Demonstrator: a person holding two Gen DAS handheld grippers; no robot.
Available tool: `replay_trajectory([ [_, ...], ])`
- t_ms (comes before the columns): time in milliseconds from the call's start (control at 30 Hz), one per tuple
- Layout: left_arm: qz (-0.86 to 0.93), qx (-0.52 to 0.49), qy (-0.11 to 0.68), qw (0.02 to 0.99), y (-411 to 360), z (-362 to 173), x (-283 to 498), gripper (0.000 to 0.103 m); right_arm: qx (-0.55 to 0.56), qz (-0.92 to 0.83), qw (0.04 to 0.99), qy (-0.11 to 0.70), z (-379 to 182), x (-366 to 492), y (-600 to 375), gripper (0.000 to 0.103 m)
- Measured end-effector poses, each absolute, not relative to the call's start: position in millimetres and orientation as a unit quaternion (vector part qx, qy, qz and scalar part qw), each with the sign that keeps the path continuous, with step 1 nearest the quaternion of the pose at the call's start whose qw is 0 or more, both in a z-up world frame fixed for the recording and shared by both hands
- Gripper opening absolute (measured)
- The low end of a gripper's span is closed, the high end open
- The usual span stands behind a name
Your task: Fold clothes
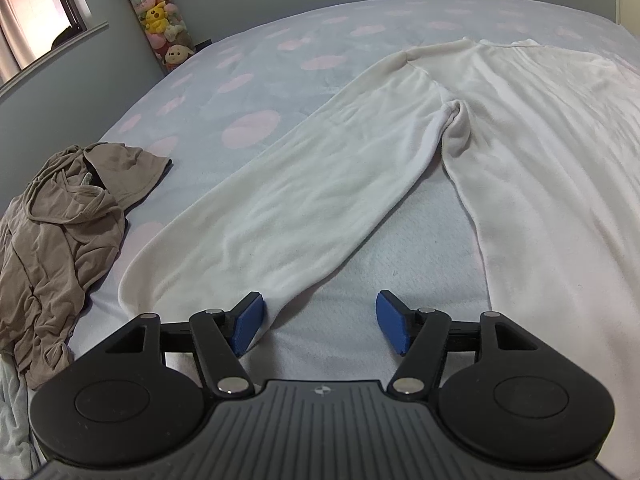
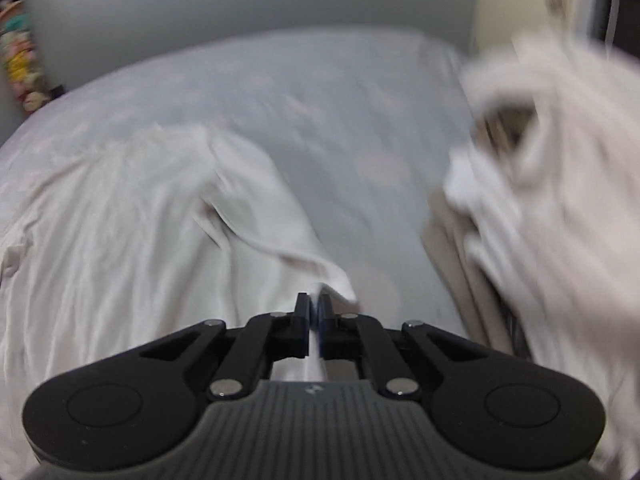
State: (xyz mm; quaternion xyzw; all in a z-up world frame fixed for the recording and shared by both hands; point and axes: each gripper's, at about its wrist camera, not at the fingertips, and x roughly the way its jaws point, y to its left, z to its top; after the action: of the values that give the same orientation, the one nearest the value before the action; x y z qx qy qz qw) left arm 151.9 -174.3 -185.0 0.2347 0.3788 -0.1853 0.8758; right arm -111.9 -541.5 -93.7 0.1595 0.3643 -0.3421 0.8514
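A white long-sleeved garment (image 1: 520, 140) lies spread flat on the bed (image 1: 240, 80). One sleeve (image 1: 280, 200) runs down toward my left gripper (image 1: 320, 322). That gripper is open, low over the sheet, and its left pad (image 1: 250, 322) sits at the corner of the cuff. Only bare sheet shows between the blue pads. In the blurred right wrist view, my right gripper (image 2: 315, 308) is shut on a thin edge of the white garment (image 2: 120, 220), and the cloth rises in a fold to the jaws.
A crumpled brown garment (image 1: 64, 232) lies at the bed's left edge. A heap of white clothes (image 2: 552, 180) over beige cloth (image 2: 460, 248) fills the right side. Plush toys (image 1: 160, 12) stand in the far corner beside a window (image 1: 36, 12).
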Motion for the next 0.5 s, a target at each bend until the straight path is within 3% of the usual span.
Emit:
replay_trajectory([
  [200,-0.186,0.235,0.377,0.876,-174,-185,150,0.061,0.078,-0.22,0.906,0.353,-77,-73,-476,0.004],
  [500,-0.191,0.231,0.374,0.878,-170,-186,148,0.061,0.081,-0.136,0.881,0.446,-148,-45,-424,0.011],
])
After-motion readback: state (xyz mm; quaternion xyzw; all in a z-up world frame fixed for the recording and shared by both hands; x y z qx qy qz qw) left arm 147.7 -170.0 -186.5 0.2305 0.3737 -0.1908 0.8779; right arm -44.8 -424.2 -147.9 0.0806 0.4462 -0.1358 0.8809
